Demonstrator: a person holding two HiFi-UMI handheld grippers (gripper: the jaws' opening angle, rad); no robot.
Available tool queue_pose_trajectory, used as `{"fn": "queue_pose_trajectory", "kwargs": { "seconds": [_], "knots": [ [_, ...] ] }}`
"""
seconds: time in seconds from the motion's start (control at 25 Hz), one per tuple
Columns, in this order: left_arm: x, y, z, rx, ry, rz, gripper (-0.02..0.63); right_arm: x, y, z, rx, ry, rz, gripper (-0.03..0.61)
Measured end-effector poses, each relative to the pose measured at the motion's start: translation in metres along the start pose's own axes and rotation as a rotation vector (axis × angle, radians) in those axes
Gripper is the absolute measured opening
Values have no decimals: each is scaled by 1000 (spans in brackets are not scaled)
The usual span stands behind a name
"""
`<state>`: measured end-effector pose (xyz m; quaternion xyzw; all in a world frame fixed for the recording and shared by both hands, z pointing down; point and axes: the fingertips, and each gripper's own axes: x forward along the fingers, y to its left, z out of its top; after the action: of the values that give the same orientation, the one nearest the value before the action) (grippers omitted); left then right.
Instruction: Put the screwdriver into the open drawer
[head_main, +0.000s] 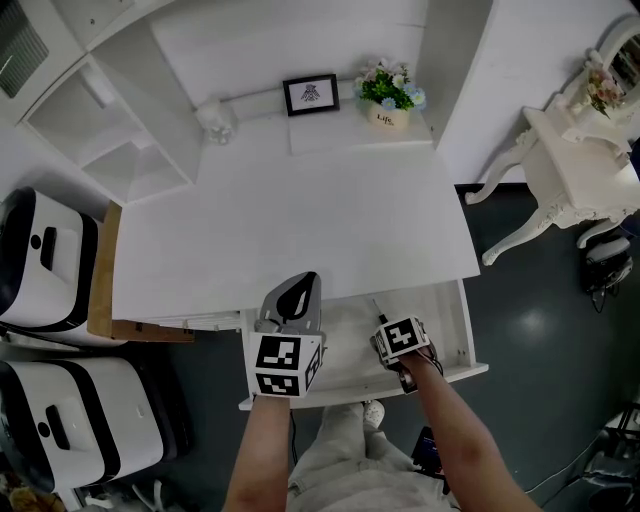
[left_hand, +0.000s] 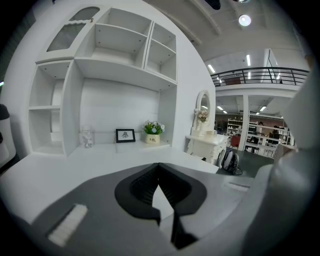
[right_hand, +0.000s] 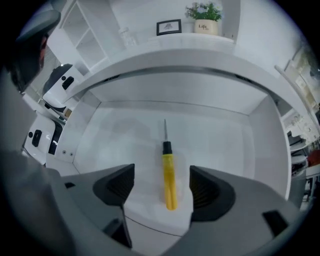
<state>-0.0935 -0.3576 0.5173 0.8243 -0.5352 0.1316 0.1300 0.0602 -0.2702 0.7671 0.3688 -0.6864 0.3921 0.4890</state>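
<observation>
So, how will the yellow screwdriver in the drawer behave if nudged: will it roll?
The screwdriver may well roll sideways: its handle looks round and it lies flat on the smooth drawer floor. It seems stiff and probably light, with a thin shaft.

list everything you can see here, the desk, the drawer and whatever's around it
yellow-handled screwdriver: one, yellow with black collar, flat on the drawer floor
open white drawer: one, pulled out under the desk front
white desk: one, centre
black picture frame: one, back of desk
potted flowers: one, green and pale, right of frame
white-and-black cases: two, floor at left
ornate white side table: one, right
left gripper: grey, shut, empty
right gripper: grey, open, jaws either side of the screwdriver
</observation>
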Motion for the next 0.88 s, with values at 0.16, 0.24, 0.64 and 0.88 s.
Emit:
{"fn": "queue_pose_trajectory", "kwargs": {
  "seconds": [0.16,0.24,0.64,0.88],
  "knots": [
    [-4,-2,6,4,-9,1,10,-13,-5,7,-6,-30,-28,314],
    [-6,-3,11,7,-17,1,11,-20,-6,12,-24,-39,-39,314],
    [-14,-8,34,18,-64,12,10,-52,-10,26,-9,-98,-73,313],
    [-20,-15,48,23,-93,18,9,-70,-10,30,-4,-135,-76,313]
  ]
}}
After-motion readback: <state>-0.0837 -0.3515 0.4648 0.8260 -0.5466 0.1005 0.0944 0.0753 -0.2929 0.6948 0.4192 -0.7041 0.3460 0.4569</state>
